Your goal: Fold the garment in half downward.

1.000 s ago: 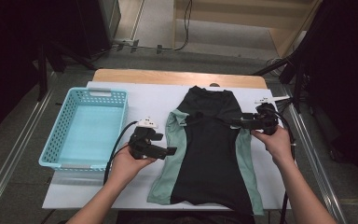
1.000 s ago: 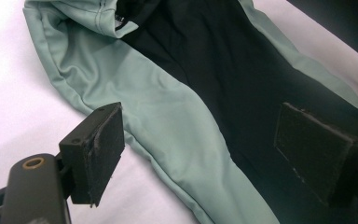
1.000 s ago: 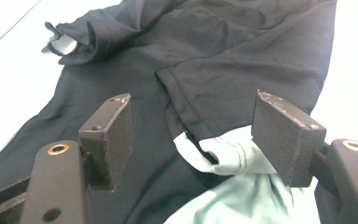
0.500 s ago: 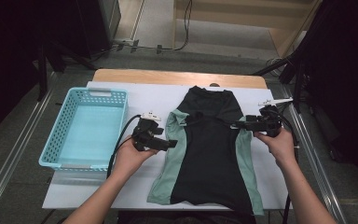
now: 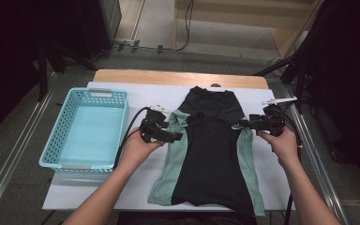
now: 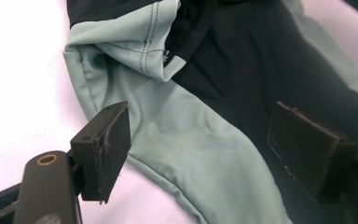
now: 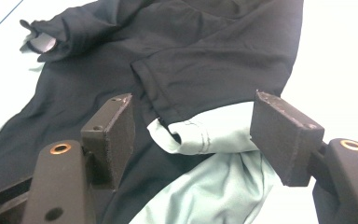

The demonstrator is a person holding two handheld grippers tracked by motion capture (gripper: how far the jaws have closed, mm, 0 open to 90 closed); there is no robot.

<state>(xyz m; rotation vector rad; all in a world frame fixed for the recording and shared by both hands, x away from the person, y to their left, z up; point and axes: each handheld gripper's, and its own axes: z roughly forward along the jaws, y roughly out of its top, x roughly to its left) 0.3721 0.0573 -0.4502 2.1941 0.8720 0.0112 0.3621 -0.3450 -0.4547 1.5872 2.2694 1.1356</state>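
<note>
- The shirt (image 5: 210, 154) is smooth, thin knit cloth, black down the middle with pale green side panels and stitched hems; it lies flat on the white desk (image 5: 98, 187), collar at the far end, hem at the near edge.
- A light blue plastic basket (image 5: 86, 129) with perforated walls stands left of the shirt, a strip of bare desk between them.
- Bare white surface borders the shirt on both sides, narrower on the right, where the desk edge is close.
- The left claw (image 5: 178, 137) sits at the shirt's left green panel; in the left gripper view its flat black pads stand apart over the green fabric (image 6: 191, 140), not pressing it, having just drawn in slightly.
- The right claw (image 5: 242, 125) is at the right sleeve; in the right gripper view it gapes wide, with the folded green sleeve end (image 7: 200, 137) between the pads, untouched.
</note>
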